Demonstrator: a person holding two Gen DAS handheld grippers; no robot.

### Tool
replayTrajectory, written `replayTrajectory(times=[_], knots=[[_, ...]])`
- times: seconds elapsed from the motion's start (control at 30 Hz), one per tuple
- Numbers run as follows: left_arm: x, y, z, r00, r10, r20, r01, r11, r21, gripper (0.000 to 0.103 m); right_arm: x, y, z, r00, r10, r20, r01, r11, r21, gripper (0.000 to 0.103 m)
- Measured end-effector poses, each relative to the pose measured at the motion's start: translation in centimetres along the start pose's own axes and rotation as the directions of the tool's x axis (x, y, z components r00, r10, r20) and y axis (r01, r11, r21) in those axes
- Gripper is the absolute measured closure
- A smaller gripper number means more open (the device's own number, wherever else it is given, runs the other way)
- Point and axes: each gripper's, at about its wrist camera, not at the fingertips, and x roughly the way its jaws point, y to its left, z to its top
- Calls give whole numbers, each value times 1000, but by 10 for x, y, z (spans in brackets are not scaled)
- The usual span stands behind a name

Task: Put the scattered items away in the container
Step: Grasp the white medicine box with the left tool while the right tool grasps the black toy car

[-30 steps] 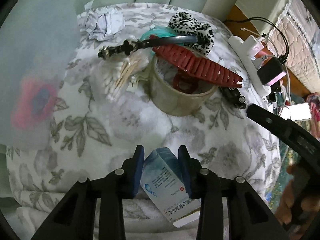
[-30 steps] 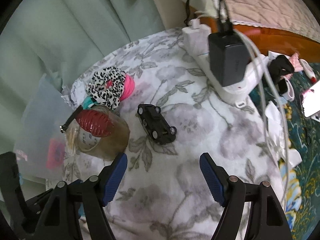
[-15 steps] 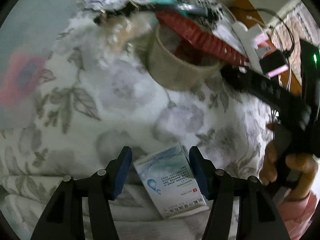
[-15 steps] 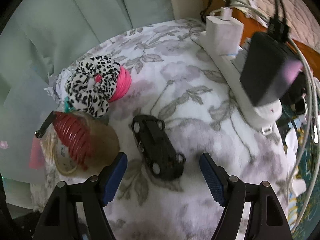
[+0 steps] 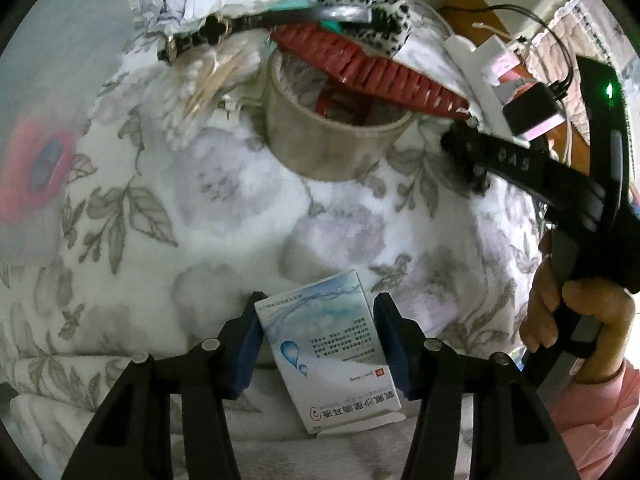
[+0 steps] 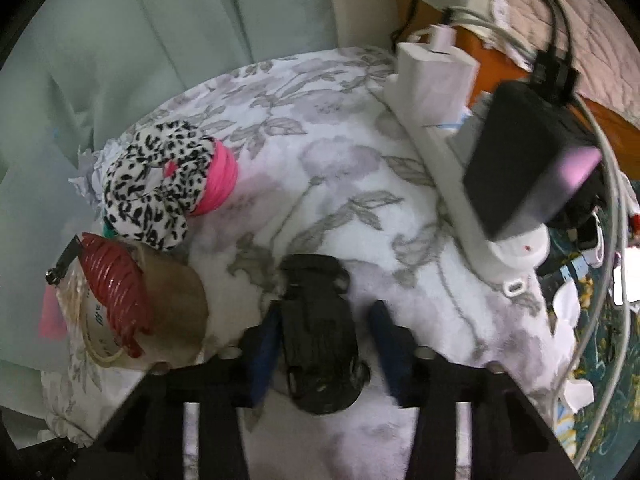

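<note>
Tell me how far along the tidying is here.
Done: nothing visibly put away. In hand: the left gripper straddles the small box with jaws open, the right gripper likewise the black toy car; both lie on the blanket. Left: those two, plus the red hair clip, tape roll, cotton swabs and leopard scrunchie.

Small blue-white box (image 5: 332,356): red Chinese letters along bottom edge, upside down, too blurry to read. Tiny red square logo beside small print, unreadable. Black gripper arm (image 5: 516,162): raised marks like "SVD", unsure. Tape roll (image 6: 100,332): faint scribble inside, unreadable.
</note>
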Motion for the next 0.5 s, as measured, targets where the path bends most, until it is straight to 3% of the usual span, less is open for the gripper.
replayTrajectory(times=[0.17,0.33,0.5], knots=[[-13,7,8,998,25,53,-24,1000,-8,48,-13,-13,-8,998,56,6,-56,997,52,67],[-20,22,24,983,141,116,-142,990,-3,48,-31,-25,-20,991,133,20,-134,985,111,67],[-9,24,24,977,189,98,-190,982,6,48,-26,-25,-32,990,138,-19,-135,984,114,67]])
